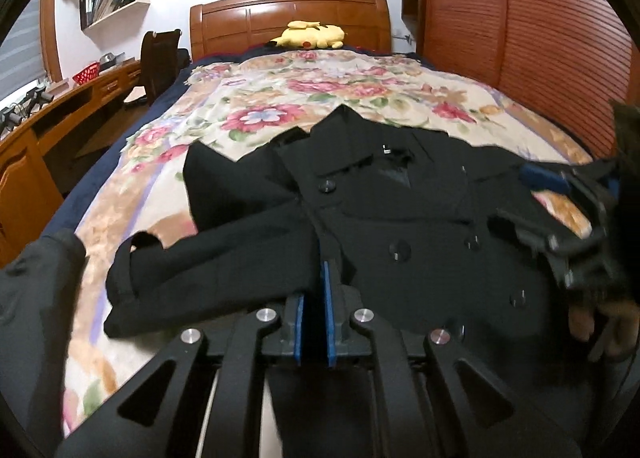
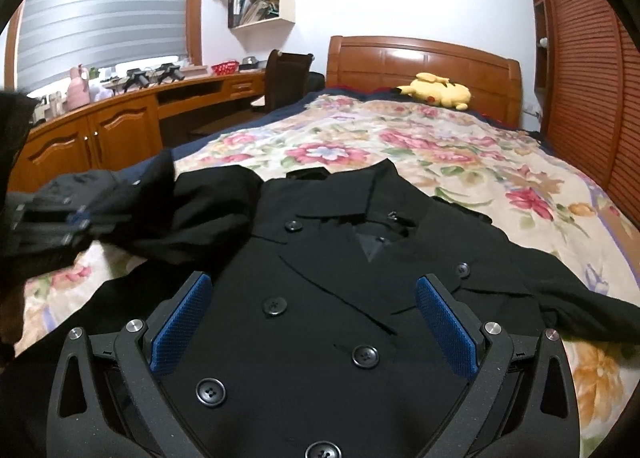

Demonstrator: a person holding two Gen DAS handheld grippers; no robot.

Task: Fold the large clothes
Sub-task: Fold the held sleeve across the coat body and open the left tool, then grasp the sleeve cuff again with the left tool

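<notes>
In the left view, the left gripper (image 1: 314, 314) has its jaws nearly closed, a narrow slit showing between the blue pads (image 1: 329, 322); whether cloth lies in that slit we cannot tell, since the tips merge with the dark fabric. The right gripper (image 2: 314, 322) stands with its jaws wide apart and nothing between them, hovering over the buttoned front of the coat (image 2: 320, 298). The coat lies face up on the bed (image 2: 460, 154), collar toward the headboard (image 2: 424, 62), front closed. The left sleeve (image 1: 192, 258) lies bent across the body side (a first fold, by our judgement, though loosely set), while the right sleeve (image 2: 580, 306) is spread outward on the blanket. We judge the task early: remaining are the right sleeve, then the body folds, none of which shows as done. A plush (image 2: 440, 92) rests near the headboard, well apart from the work.
</notes>
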